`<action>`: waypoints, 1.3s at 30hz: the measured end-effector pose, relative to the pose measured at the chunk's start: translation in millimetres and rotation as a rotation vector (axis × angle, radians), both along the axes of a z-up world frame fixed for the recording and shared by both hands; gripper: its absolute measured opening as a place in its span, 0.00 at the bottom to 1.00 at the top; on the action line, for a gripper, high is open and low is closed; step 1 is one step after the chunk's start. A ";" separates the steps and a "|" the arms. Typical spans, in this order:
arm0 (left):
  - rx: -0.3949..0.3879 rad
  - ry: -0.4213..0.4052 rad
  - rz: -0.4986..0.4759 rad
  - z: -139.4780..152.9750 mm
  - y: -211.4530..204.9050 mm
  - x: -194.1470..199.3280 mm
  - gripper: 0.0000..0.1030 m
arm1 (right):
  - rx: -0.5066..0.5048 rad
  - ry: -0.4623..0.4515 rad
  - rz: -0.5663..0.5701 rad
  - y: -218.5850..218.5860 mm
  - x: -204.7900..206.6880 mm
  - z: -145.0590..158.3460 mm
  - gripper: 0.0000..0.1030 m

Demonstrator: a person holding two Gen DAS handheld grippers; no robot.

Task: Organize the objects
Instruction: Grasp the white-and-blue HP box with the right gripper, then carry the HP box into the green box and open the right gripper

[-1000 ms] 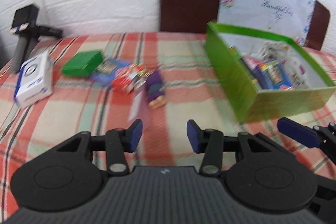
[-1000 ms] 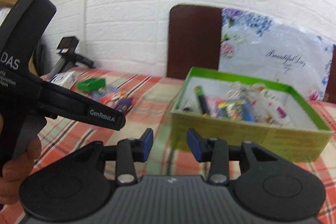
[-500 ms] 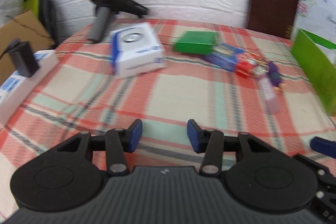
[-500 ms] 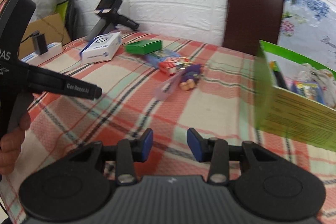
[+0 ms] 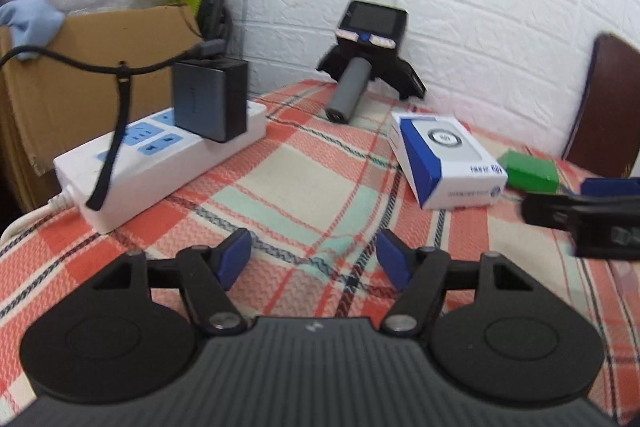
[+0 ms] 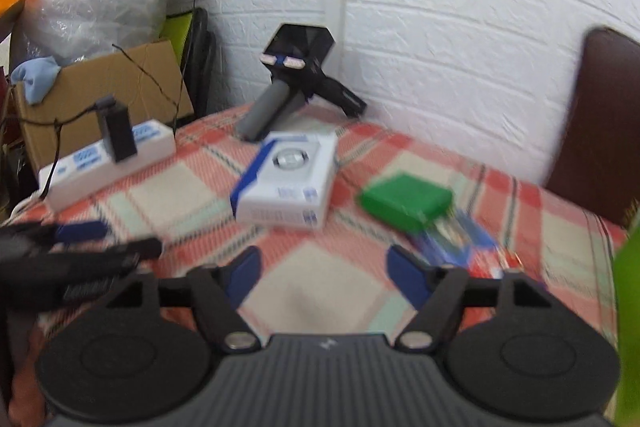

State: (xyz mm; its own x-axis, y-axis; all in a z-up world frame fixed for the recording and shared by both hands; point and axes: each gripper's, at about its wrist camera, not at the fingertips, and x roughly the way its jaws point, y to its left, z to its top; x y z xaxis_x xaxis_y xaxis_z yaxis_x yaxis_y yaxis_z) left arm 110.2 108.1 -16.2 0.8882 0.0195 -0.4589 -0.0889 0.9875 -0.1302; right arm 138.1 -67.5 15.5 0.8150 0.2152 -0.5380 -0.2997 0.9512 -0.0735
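**Both grippers empty above the checked tablecloth**

Stretching out under both grippers, a red, cream and mint checked tablecloth (image 5: 304, 167) covers the table. Ahead and to the left of the left gripper (image 5: 314, 259) lies a white power strip (image 5: 160, 163) with a dark charger (image 5: 210, 99) plugged into it. Straight ahead, by the white brick wall, rests a black handheld device with a grey handle (image 5: 360, 67). Ahead and slightly right of the left gripper sits a white and blue box (image 5: 448, 163); a green box (image 5: 528, 173) lies just beyond it to the right.

From the right gripper (image 6: 322, 275), the white and blue box is ahead and slightly left, and the green box ahead and to the right, overlapping a blurred blue packet (image 6: 456, 231) near the right fingertip.

Both grippers' blue-padded jaws are opening, well apart, with only cloth between them. The left gripper shows at the left edge of the right view, the right gripper at the right edge of the left view.
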 end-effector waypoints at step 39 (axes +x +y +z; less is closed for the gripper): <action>0.184 0.098 -0.195 -1.4 -64.0 -12.8 0.84 | 0.025 0.097 -0.117 -141.0 -172.9 -42.8 0.77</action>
State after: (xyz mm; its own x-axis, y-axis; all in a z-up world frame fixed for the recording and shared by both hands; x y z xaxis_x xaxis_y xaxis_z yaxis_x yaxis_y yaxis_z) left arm 97.4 44.1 -17.5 0.8352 -0.0562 -0.5471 0.1016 0.9934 0.0529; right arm -34.8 -208.5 -27.3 0.7798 0.1367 -0.6110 -0.1916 0.9812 -0.0250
